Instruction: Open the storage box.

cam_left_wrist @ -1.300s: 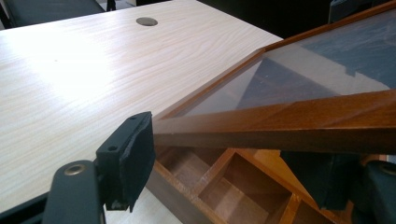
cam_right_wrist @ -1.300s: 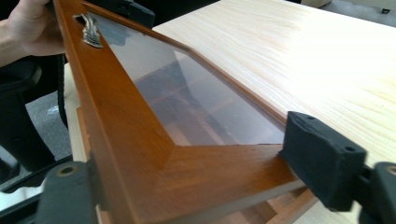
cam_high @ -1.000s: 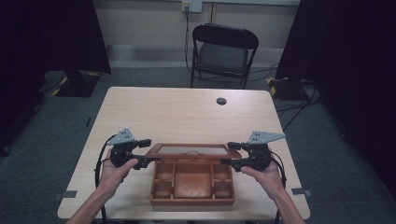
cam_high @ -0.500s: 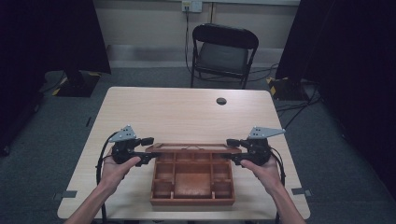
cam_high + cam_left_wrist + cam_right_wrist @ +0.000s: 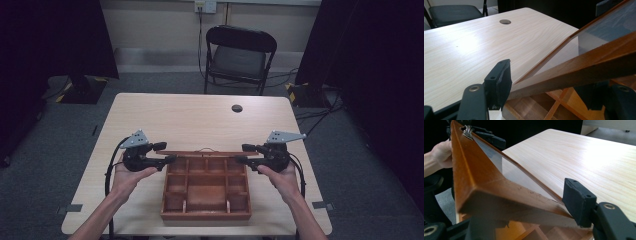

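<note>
One wooden box (image 5: 206,192) sits at the near edge of the counter (image 5: 200,120), split into several small compartments and one larger one. Its glass-paned lid (image 5: 202,153) stands raised along the far side. There are two grippers, one at each end of that lid. The left gripper (image 5: 167,154) has its jaws closed on the lid's left frame edge; the right gripper (image 5: 240,154) has its jaws closed on the right frame edge. From above, the lid is a thin strip. The left gripper view shows its glass pane (image 5: 599,27) and a round hole (image 5: 505,21) in the counter. The right gripper view shows a small metal clasp (image 5: 468,131) on the frame. One black chair (image 5: 239,57) stands beyond the counter.
</note>
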